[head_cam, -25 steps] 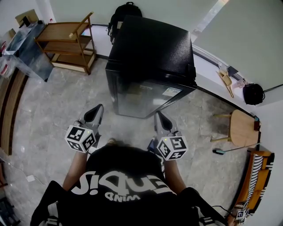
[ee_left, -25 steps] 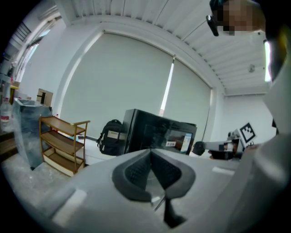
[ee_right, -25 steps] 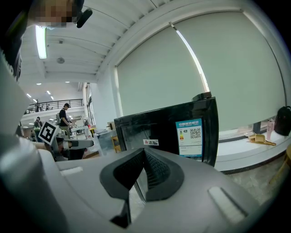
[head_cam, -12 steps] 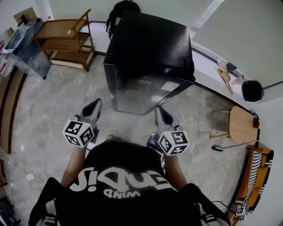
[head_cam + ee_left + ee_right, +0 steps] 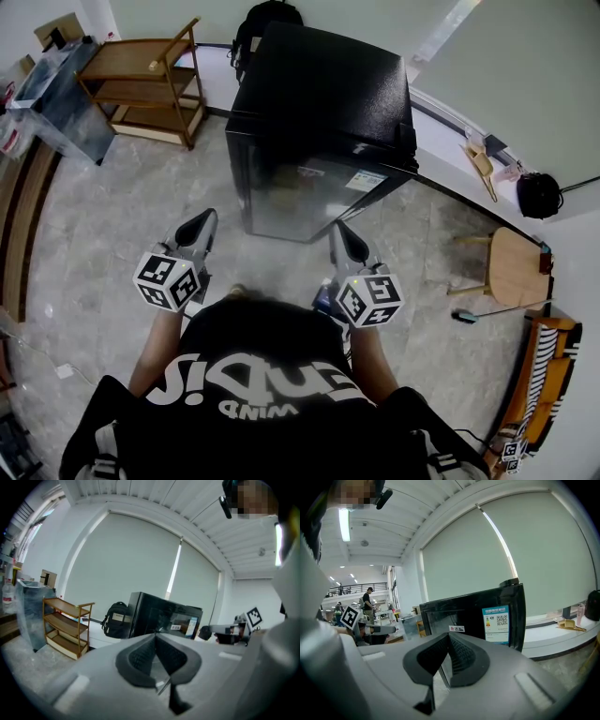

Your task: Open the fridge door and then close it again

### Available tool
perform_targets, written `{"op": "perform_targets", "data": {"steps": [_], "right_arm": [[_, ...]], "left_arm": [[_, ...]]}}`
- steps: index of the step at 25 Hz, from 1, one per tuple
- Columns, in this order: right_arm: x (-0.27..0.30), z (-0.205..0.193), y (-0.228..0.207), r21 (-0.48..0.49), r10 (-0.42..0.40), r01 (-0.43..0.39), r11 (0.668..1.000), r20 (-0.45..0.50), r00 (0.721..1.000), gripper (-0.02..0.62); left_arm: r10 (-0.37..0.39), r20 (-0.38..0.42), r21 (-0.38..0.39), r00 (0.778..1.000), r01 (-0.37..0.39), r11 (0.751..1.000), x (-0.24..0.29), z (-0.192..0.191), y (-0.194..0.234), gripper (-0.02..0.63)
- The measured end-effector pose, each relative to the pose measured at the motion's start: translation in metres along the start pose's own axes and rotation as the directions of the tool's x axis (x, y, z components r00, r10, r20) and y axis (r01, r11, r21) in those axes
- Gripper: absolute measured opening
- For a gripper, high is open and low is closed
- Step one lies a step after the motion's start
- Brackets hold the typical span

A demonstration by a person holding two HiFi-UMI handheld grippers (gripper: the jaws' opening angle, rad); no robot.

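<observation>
Both sets of jaws are clenched tip to tip w/ nothing between them: left gripper [image 5: 154, 638], right gripper [image 5: 449, 637]. The fridge [image 5: 319, 112] stands ahead of both and well apart from them, door closed, approx. midway btw the two. Only in the right gripper view can we make out a QR code on the door label [image 5: 496, 624]. The left gripper view puts the backpack [image 5: 115, 619] just beside the fridge. The head view alone shows the fridge's top & a round wooden stool [image 5: 514, 272] off to the right.
</observation>
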State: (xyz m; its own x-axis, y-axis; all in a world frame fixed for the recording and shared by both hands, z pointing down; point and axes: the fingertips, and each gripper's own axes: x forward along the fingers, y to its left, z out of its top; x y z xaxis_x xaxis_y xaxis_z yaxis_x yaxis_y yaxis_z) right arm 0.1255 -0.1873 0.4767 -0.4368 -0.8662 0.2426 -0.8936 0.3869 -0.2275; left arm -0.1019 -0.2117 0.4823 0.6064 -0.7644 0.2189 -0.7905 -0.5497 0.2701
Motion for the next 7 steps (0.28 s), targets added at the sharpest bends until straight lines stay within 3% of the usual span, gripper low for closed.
{"op": "perform_targets", "data": {"steps": [7], "right_arm": [[-0.0018, -0.0027, 0.0029, 0.003, 0.004, -0.004, 1.0, 0.002, 1.0, -0.003]], "left_arm": [[0.005, -0.011, -0.006, 1.0, -0.005, 1.0, -0.0061, -0.0073, -0.0011, 0.002]]}}
